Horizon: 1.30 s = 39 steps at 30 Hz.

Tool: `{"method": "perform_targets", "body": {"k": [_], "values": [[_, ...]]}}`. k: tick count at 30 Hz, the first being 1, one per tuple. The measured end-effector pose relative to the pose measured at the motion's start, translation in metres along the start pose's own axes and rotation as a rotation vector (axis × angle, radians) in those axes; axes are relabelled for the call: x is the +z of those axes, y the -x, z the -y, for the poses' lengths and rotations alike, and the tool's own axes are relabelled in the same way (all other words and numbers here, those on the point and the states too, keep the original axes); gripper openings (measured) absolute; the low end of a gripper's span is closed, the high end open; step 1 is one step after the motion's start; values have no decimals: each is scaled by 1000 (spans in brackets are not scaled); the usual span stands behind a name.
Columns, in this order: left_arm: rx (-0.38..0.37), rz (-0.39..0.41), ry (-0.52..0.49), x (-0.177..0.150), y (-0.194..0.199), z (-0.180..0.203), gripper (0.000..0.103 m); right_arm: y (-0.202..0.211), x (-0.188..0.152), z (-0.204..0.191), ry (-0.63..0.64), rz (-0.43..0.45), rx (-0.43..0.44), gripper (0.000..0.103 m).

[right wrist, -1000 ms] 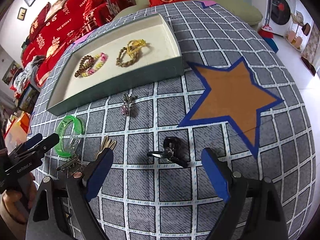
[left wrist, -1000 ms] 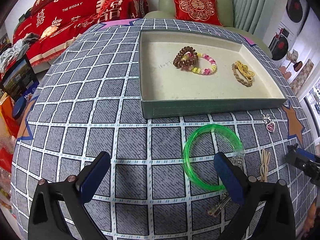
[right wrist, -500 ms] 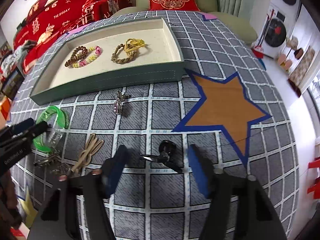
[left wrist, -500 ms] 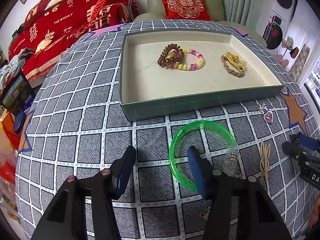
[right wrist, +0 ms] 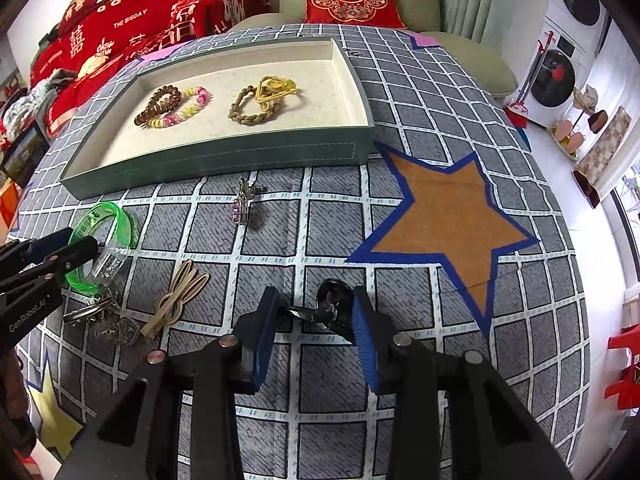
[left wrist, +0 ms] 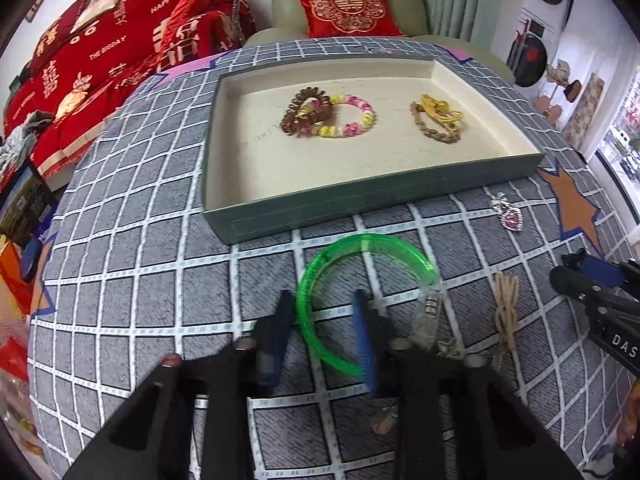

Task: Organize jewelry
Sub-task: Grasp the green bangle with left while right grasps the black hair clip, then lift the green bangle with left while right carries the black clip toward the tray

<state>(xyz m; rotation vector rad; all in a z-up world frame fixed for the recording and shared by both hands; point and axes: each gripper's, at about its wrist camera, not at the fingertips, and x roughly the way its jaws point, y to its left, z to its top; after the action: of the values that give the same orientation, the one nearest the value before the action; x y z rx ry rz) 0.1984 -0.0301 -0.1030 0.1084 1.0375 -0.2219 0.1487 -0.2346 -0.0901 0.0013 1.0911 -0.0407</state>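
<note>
The left claw (left wrist: 324, 320) is half spread, its fingers straddling the near rim of the green bangle (left wrist: 360, 276) on the counter (left wrist: 140, 240); the right claw (right wrist: 314, 320) likewise brackets a dark clip (right wrist: 332, 308). The bangle is judged light, stiff and slick, best pinched across its band

Both grippers, left gripper (left wrist: 324, 330) and right gripper (right wrist: 314, 330), have black angular frames, blue ribbed pads (right wrist: 366, 344), round silver screws (right wrist: 227, 341).

Grey white-gridded tablecloth (right wrist: 440, 360), orange blue-edged star patch (right wrist: 444, 216), translucent green plastic bangle (left wrist: 360, 248), cream-lined grey-green tray (left wrist: 360, 204), blue gripper pads (right wrist: 364, 344).
</note>
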Motion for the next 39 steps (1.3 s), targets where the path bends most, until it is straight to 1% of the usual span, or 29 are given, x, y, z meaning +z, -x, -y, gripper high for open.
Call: {"method": "perform_targets", "body": {"k": [1, 2, 7, 12, 21, 26, 31, 34, 36, 37, 38, 39], "values": [[2, 1, -8, 0, 0, 1, 22, 0, 0, 0, 0, 1, 2, 39], [2, 0, -14, 0, 0, 3, 22, 1, -1, 1, 0, 4, 3, 39], [-6, 3, -8, 0, 2, 1, 22, 2, -2, 5, -11, 5, 18, 39], [-12, 22, 5, 1, 8, -2, 22, 7, -2, 13, -42, 8, 52, 39], [-47, 77, 21, 4, 35, -13, 22, 22, 2, 23, -86, 31, 117, 39], [-68, 108, 40, 12, 53, -23, 22, 38, 12, 27, -102, 60, 169, 39], [-70, 134, 33, 20, 65, -27, 22, 56, 29, 30, -119, 96, 228, 39], [-85, 117, 20, 21, 63, -24, 22, 64, 38, 29, -120, 114, 241, 39], [-80, 108, 33, 17, 58, -23, 22, 63, 38, 28, -120, 112, 250, 39], [-79, 94, 41, 16, 54, -23, 30, 62, 37, 26, -119, 108, 254, 39], [-78, 75, 51, 15, 49, -23, 45, 61, 36, 25, -118, 105, 256, 39], [-77, 67, 58, 13, 47, -23, 94, 60, 34, 24, -119, 101, 259, 39]]}}
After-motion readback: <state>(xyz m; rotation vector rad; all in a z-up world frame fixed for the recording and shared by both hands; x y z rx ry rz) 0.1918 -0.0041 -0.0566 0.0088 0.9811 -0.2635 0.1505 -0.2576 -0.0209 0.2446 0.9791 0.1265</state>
